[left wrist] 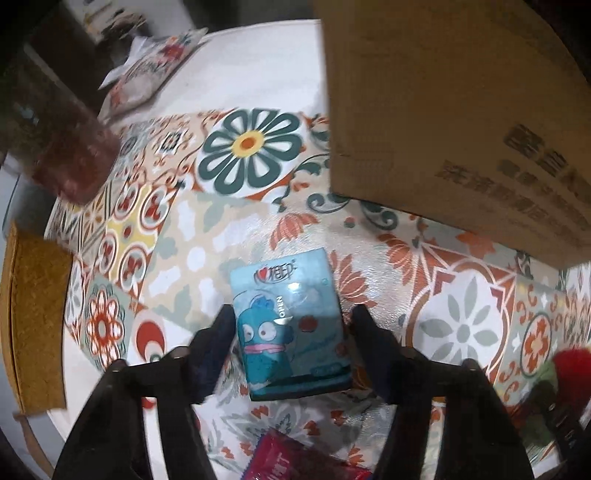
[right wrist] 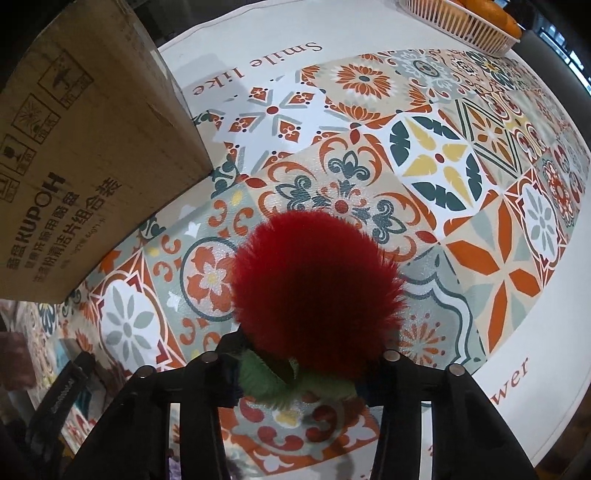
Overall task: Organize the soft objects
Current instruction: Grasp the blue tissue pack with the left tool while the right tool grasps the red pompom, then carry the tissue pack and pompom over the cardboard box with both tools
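Note:
A blue tissue pack [left wrist: 291, 328] with a cartoon fish lies between the fingers of my left gripper [left wrist: 290, 325], above the patterned tablecloth [left wrist: 192, 251]; the fingers flank its sides and seem closed on it. My right gripper [right wrist: 299, 354] is shut on a fluffy red pompom [right wrist: 314, 291] with green felt leaves [right wrist: 273, 380], held over the tablecloth. The pompom also shows at the right edge of the left wrist view [left wrist: 572, 362]. A large cardboard box [left wrist: 454, 122] stands on the table, also seen at the left of the right wrist view [right wrist: 85, 155].
A patterned pouch [left wrist: 147, 74] lies at the table's far side. A dark red fuzzy item [left wrist: 74, 162] sits at the left edge. A red packet [left wrist: 295, 461] lies below the left gripper. A pink basket with oranges [right wrist: 469, 18] stands at the far right. The left gripper [right wrist: 62, 398] is visible at lower left.

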Demonstrator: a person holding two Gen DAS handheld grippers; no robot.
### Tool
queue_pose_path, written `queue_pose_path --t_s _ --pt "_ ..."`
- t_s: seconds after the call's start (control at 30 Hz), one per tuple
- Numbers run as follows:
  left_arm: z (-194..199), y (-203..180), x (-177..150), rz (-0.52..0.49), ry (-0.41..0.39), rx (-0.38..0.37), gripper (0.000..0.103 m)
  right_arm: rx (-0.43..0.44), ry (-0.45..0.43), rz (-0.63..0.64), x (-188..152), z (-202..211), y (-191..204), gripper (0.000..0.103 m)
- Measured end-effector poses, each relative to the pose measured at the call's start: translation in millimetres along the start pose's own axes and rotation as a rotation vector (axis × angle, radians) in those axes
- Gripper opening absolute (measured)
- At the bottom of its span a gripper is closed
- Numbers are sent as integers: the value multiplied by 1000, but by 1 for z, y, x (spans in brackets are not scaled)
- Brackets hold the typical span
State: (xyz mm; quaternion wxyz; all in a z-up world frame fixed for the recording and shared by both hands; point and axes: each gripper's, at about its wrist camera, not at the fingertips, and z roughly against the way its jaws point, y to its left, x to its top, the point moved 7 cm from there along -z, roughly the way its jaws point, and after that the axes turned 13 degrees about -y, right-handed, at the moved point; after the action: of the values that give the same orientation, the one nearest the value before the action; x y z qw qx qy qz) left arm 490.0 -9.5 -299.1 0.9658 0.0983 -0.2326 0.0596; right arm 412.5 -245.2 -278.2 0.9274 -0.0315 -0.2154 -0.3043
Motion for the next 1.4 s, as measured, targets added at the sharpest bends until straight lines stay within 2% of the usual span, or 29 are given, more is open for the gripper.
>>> queue_pose_path --t_s 0.27,0.6,0.83,1.03,1.4 --pt "9 -3 -4 -45 -34 -99 55 63 -58 74 -1 25 -3 40" --pt "61 -2 -3 -67 -128 -237 55 190 -125 111 -2 66 -6 39" --pt "96 -3 -3 -109 -213 -265 55 258 -164 137 -2 87 -2 39" --pt "120 7 1 -93 -265 -319 55 310 -195 161 10 91 8 39" --pt "169 19 20 -74 -368 -392 55 415 -290 229 21 142 31 39"
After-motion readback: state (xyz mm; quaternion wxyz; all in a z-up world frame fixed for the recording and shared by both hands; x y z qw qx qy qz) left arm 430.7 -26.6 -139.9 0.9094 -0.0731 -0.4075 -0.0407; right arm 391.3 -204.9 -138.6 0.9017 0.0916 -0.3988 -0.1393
